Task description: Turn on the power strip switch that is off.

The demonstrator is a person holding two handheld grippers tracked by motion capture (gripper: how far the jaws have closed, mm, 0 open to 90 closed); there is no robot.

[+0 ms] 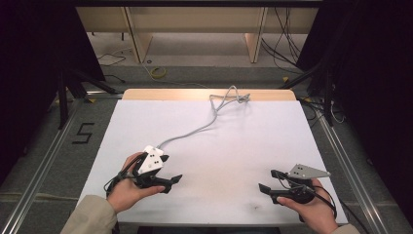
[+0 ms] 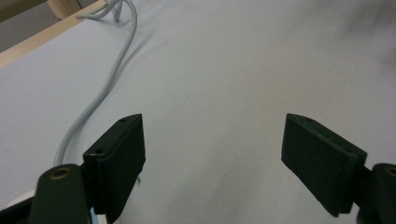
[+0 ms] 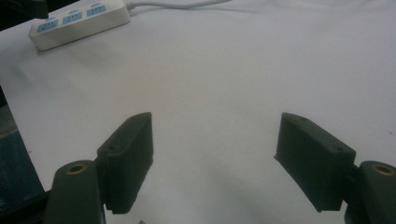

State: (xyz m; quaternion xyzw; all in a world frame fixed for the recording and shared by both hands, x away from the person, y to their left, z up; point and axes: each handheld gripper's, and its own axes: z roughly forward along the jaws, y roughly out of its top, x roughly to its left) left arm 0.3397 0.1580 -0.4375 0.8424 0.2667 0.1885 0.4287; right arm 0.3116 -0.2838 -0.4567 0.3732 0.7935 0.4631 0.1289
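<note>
From the high view we see a white table (image 1: 219, 146) with a person's two hands coming in from the near edge. The left gripper (image 1: 171, 183) sits near the left front corner, its jaws spread apart and holding nothing. Just behind it, partly covered by the gripper's top plate, lies a white power strip (image 1: 152, 151), resting on the table. Its grey cord (image 1: 195, 130) runs away across the table and ends in a loose tangle near the far wooden edge. The right gripper (image 1: 271, 180) is near the right front corner, well apart from the strip, and its jaws also stand apart and empty.

In the left gripper view we look along two black jaws that stand wide apart over bare table (image 2: 224, 74), with nothing between them. The cord (image 2: 100, 91) curves past the left jaw and up toward the wooden edge at the top left.

In the right gripper view the jaws are again wide apart and empty above the table (image 3: 233, 70). The power strip (image 3: 79, 22) lies far off at the top left, its blue sockets facing up, and its cord (image 3: 177, 4) leaves along the top edge.
</note>
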